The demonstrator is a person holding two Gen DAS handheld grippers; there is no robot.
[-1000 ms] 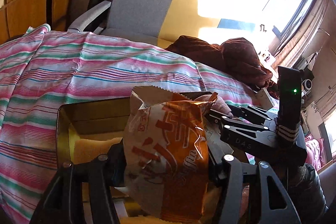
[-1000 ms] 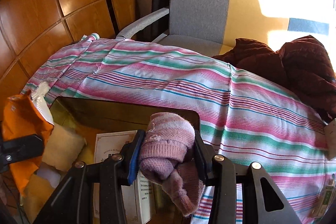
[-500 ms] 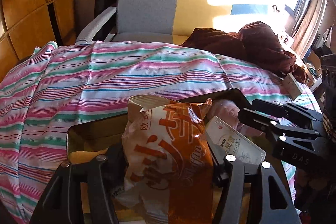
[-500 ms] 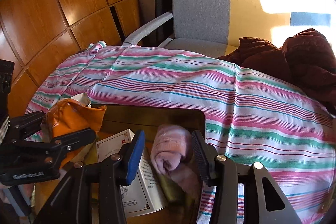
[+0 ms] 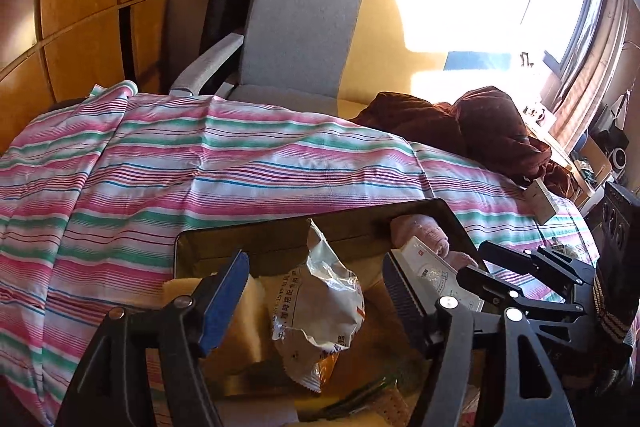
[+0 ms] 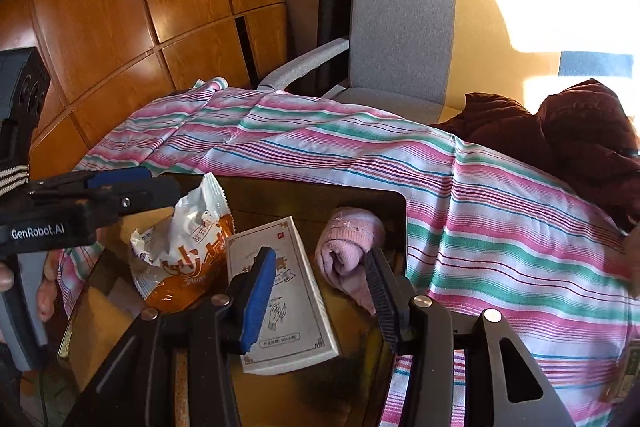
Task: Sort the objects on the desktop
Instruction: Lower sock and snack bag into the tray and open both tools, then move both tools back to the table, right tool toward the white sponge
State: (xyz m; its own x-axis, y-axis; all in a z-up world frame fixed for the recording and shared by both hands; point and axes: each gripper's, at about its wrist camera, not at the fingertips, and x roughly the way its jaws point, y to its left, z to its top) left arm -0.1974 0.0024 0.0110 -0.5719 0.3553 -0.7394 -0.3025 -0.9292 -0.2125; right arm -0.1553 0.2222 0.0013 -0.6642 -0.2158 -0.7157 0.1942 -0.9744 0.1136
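An orange and white snack bag [image 5: 316, 307] [image 6: 180, 251] lies in the dark box [image 5: 280, 227] [image 6: 312, 187]. It sits beneath and between the fingers of my left gripper [image 5: 316, 267]. Those jaws are opening and their pads stand apart from the bag. A rolled pink sock [image 6: 348, 247] [image 5: 420, 231] rests in the box's far right corner, beside a white printed carton [image 6: 280, 291] [image 5: 432, 275]. My right gripper [image 6: 320, 259] hovers open just in front of the sock, with nothing gripped.
A striped pink, green and white cloth [image 5: 200, 167] covers the table around the box. Yellow sponges [image 5: 248, 315] lie inside the box. Behind stand a grey chair [image 5: 304, 27], a brown garment [image 5: 480, 127] and wooden panels [image 6: 120, 7]. A small carton [image 5: 542, 201] lies at the right.
The left jaws have spread and the snack bag has dropped from them into the box. The right gripper let go of the pink sock, which now lies in the box, and drew back.
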